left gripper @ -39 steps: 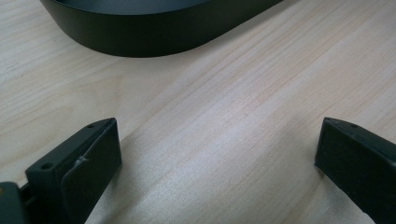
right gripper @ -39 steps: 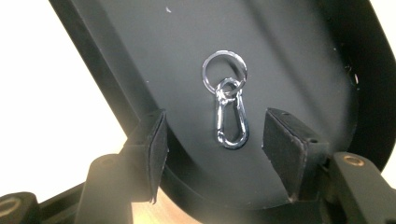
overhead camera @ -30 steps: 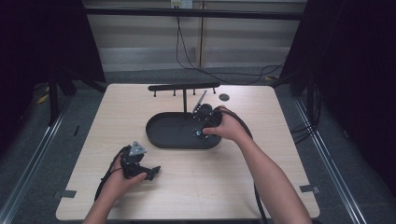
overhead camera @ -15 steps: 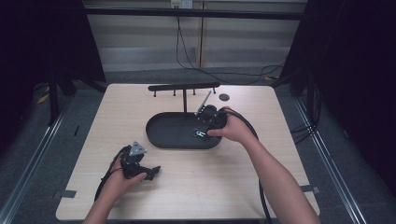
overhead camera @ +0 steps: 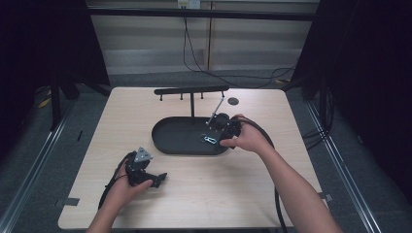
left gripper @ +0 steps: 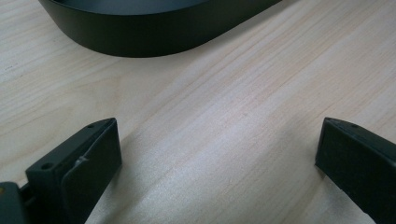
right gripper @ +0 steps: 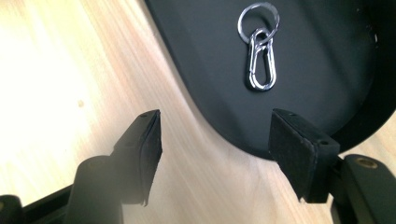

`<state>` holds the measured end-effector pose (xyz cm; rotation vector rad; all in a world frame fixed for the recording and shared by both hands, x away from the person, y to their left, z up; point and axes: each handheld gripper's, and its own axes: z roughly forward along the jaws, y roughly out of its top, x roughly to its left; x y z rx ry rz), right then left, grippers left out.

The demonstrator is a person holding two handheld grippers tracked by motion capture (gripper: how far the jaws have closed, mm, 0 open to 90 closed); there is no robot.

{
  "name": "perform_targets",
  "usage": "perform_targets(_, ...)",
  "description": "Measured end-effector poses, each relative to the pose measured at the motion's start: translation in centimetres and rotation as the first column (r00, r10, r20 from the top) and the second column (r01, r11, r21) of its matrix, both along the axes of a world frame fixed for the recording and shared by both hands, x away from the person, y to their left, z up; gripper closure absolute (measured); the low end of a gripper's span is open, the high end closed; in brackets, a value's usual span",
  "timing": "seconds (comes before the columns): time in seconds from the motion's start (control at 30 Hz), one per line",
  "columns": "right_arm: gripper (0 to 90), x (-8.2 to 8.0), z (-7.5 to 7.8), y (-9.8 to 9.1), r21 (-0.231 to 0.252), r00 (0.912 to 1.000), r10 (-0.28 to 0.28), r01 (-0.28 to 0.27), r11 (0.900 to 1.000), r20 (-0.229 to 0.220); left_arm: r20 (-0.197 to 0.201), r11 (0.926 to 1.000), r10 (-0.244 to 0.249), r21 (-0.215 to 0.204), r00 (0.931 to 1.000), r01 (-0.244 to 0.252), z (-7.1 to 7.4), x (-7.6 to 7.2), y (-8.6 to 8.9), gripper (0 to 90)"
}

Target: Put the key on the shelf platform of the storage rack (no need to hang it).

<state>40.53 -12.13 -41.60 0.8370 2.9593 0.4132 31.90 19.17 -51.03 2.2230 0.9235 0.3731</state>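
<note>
Pale wood table (overhead camera: pixel 252 194) carries the black oval tray (overhead camera: pixel 170 141), with a hook rack (overhead camera: pixel 190 90) standing behind it. My left gripper (overhead camera: pixel 156 180) rests released on the table, and my right gripper (right gripper: pixel 212 149) hangs at the tray's rim, jaws parted and empty. Smallest, the silver carabiner (right gripper: pixel 260 63) on its key ring lies flat inside the tray, so I judge picking it up and hanging it remain

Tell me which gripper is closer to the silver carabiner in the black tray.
Right. The right gripper hangs open at the tray's right end, just beside the carabiner. The left gripper rests open on the table, apart from the tray on the person's side.
</note>
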Motion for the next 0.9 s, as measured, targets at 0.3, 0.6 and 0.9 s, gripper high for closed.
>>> perform_targets(0.3, 34.0, -1.3, 0.0, -1.7, 0.001, 1.0, 0.0, 0.0, 1.0, -0.006, 0.0, 1.0, 0.0, 0.0, 1.0, 0.0, 0.0, 0.0, 0.0, 0.0)
perform_targets(0.6, 32.0, -2.0, 0.1, -3.3, -0.004, 0.9999, -0.011, 0.011, 0.9999, -0.012, -0.002, 1.0, 0.002, -0.003, 1.0, -0.002, 0.0, 0.0, 0.0, 0.0)
perform_targets(0.9, 30.5, -3.0, 0.4, -4.3, 0.001, 0.9998, -0.015, 0.015, 0.9999, -0.012, -0.001, 1.0, 0.003, -0.003, 1.0, -0.003, 0.0, 0.0, 0.0, 0.0)
